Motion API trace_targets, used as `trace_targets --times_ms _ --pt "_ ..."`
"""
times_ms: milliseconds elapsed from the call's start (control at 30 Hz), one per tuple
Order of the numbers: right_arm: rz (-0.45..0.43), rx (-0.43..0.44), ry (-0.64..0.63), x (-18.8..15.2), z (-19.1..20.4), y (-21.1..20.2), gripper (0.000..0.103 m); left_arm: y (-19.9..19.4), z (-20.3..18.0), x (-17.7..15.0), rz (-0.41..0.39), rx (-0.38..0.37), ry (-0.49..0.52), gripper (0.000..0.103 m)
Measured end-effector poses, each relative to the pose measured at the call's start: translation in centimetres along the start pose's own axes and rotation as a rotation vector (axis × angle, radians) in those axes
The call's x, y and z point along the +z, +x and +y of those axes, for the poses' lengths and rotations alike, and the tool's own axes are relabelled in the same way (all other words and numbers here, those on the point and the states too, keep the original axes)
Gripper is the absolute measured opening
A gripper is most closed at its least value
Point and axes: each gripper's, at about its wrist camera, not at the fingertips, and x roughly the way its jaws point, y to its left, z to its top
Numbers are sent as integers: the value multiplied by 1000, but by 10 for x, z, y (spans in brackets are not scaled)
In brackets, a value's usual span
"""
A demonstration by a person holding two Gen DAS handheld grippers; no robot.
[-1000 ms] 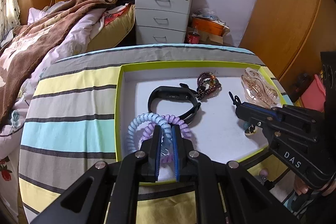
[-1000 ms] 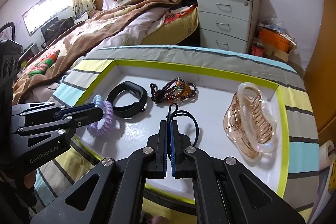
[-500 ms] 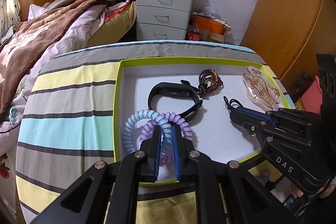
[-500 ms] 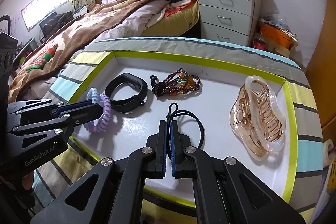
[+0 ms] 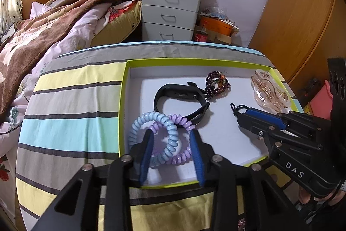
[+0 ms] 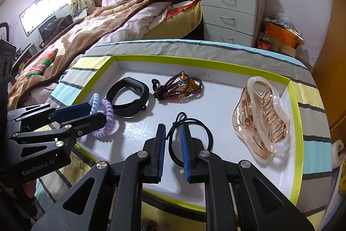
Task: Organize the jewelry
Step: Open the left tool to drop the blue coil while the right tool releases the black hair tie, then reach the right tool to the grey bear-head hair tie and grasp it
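Glossy, seemingly plastic hair claw (image 6: 261, 118); striped woven cloth (image 5: 71, 109).

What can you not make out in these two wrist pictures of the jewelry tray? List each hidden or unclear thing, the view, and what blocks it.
- Near loop of the black hair tie, right wrist view: hidden behind the right tool's fingers.
- Near arcs of the blue coil tie and purple coil tie, left wrist view: covered by the left tool.
- Tray's near edge, both views: cut off by the tool frames.
- Items on the nightstand: too small.
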Motion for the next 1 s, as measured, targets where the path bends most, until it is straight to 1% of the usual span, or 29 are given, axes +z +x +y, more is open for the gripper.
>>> trace_targets --times_ms 67,167,233,267,400,633,767,833,900,1000 --pt "-4 -1 2 0 0 -2 16 -2 -1 0 -3 4 1 40" --pt "-18 1 8 0 -1 -8 20 -5 -2 -1 -7 7 6 45" --pt "-31 4 15 0 -1 -14 30 -8 -3 -1 -10 9 5 46" --pt "-38 7 17 -1 -1 -17 31 -10 -3 -2 -12 11 3 46" --pt "-58 1 17 -2 0 -28 32 -21 -7 -5 -30 13 7 52" --pt "-97 0 27 -13 3 -52 32 -41 -11 -15 -51 22 4 57" --pt "-123 1 33 -25 1 -70 33 -53 -12 -22 -68 13 -5 59" --pt "-134 -4 42 -35 -2 -79 35 -61 -12 -28 -79 10 -12 60" --pt "-135 -3 56 -42 -5 -84 39 -67 -12 -33 -89 1 -15 62" --pt "-126 4 59 -55 -5 -88 40 -75 -12 -44 -97 -9 -24 64"
